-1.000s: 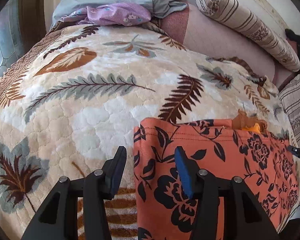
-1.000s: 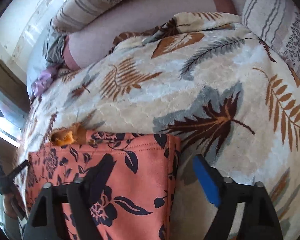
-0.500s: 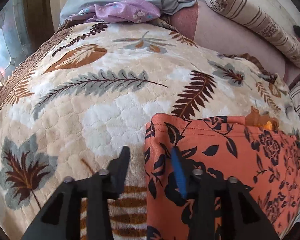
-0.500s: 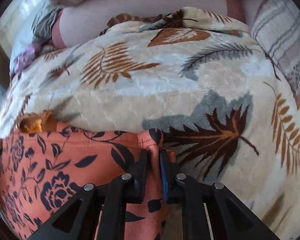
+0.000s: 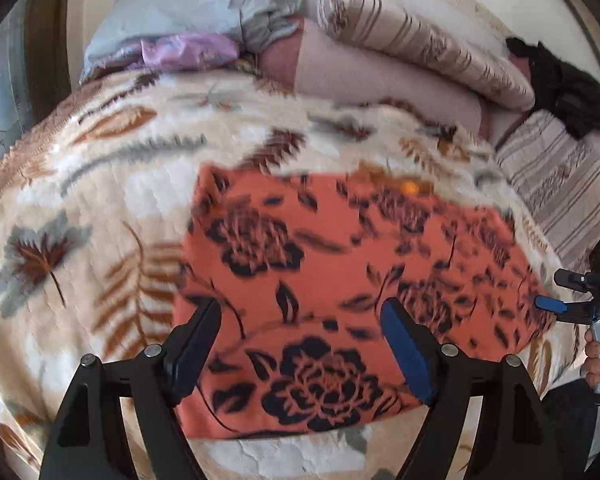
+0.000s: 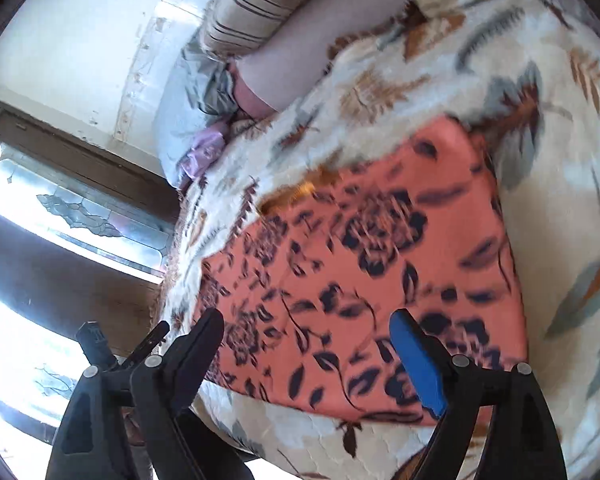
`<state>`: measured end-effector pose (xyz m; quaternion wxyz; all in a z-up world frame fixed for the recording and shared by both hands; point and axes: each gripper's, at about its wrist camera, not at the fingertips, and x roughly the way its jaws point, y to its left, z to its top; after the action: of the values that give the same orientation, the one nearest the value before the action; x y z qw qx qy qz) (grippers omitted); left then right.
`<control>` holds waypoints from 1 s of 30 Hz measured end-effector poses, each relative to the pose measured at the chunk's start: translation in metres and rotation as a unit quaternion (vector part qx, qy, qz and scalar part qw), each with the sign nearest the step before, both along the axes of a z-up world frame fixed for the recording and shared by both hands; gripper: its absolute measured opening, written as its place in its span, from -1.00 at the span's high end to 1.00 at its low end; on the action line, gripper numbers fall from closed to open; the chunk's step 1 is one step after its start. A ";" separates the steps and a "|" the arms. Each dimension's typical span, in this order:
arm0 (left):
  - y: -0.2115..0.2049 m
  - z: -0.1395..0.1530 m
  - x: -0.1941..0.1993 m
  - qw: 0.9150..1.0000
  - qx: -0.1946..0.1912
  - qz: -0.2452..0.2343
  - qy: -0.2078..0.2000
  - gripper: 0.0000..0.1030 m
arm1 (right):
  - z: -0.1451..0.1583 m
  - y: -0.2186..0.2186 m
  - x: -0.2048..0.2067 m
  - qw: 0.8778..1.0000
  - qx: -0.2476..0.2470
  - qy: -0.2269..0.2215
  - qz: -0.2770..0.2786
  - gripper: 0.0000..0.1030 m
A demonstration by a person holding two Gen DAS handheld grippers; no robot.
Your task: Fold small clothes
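Nearest the lens, the left gripper point(image 5: 300, 320) hangs over the near edge of the orange garment point(image 5: 340, 264); its jaws are opening, no cloth pinched between them. The right gripper point(image 6: 306, 336) does likewise from its own side — jaws spreading, free of the fabric. The garment, a thin orange cloth printed with dark flowers, lies flat in a rough rectangle on the quilted blanket point(image 5: 100, 184), its long axis running across the left wrist view. Bare blanket, plush with a leaf pattern, rings it on every side. Farther back sit a striped bolster point(image 5: 420, 40) and grey bedding point(image 5: 188, 12).
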<state>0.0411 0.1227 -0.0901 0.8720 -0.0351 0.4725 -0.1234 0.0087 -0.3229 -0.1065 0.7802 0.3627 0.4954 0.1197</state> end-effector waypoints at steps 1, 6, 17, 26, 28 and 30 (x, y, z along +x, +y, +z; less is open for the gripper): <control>-0.006 -0.026 0.002 0.998 0.039 -0.007 0.048 -0.61 | -0.024 -0.010 -0.013 0.999 -0.001 0.036 -0.041 -0.58; -0.014 -0.006 -0.026 0.998 0.057 -0.020 0.007 -0.61 | -0.019 -0.035 -0.067 0.992 0.039 0.018 -0.117 -0.42; -0.021 0.024 -0.027 0.999 -0.013 0.029 -0.018 -0.61 | -0.045 -0.043 -0.092 0.972 0.147 0.031 -0.181 -0.55; -0.060 0.029 0.000 0.999 -0.046 0.018 -0.020 -0.61 | -0.048 -0.051 -0.062 0.975 0.088 0.028 -0.202 0.78; -0.069 0.033 0.003 0.998 -0.053 0.008 -0.029 -0.61 | -0.037 -0.048 -0.069 0.980 0.043 0.019 -0.193 0.79; -0.076 0.037 0.003 0.997 -0.055 0.001 -0.060 -0.62 | -0.027 -0.046 -0.076 0.983 0.006 0.006 -0.181 0.79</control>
<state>0.0438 0.0466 -0.0527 0.8955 -0.0762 0.4120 -0.1499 -0.0669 -0.3689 -0.1330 0.7836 0.4518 0.4258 -0.0229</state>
